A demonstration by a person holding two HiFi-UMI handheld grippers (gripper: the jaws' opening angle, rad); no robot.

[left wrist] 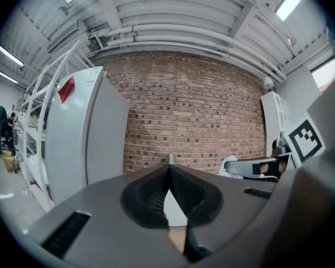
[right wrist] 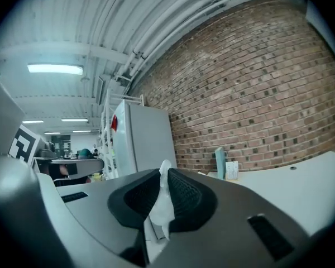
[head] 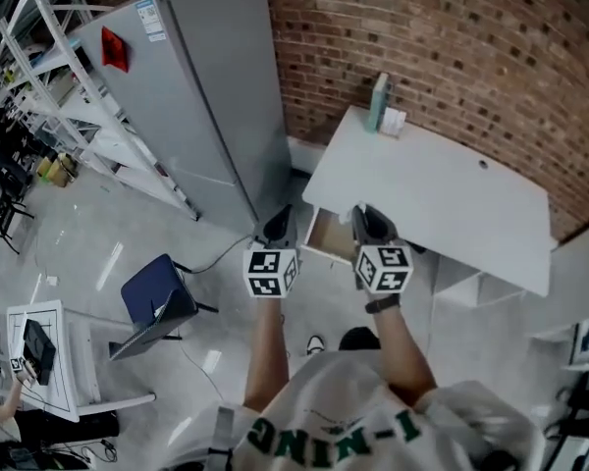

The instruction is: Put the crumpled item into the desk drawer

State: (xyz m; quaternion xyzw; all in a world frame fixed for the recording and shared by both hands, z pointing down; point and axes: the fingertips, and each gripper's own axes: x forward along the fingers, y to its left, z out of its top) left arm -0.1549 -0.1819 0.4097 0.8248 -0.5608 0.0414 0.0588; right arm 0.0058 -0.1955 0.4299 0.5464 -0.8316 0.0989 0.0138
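Observation:
A crumpled white tissue (right wrist: pixel 160 203) is pinched between the pads of my right gripper (right wrist: pixel 163 175), which is shut on it and held just above the desk's front left corner (head: pixel 368 216). The white desk (head: pixel 442 199) stands against the brick wall. Its drawer (head: pixel 328 235) is pulled open below the left end and shows a light wooden inside. Left of the drawer, over the floor, my left gripper (head: pixel 279 219) is shut with nothing in it; its tips (left wrist: pixel 169 173) meet.
A teal box (head: pixel 378 103) and a small white pack (head: pixel 394 121) stand at the desk's far left corner. A grey fridge (head: pixel 206 86) stands left of the desk, with white shelving (head: pixel 69 96) beyond. A blue chair (head: pixel 157 292) is on the floor at the lower left.

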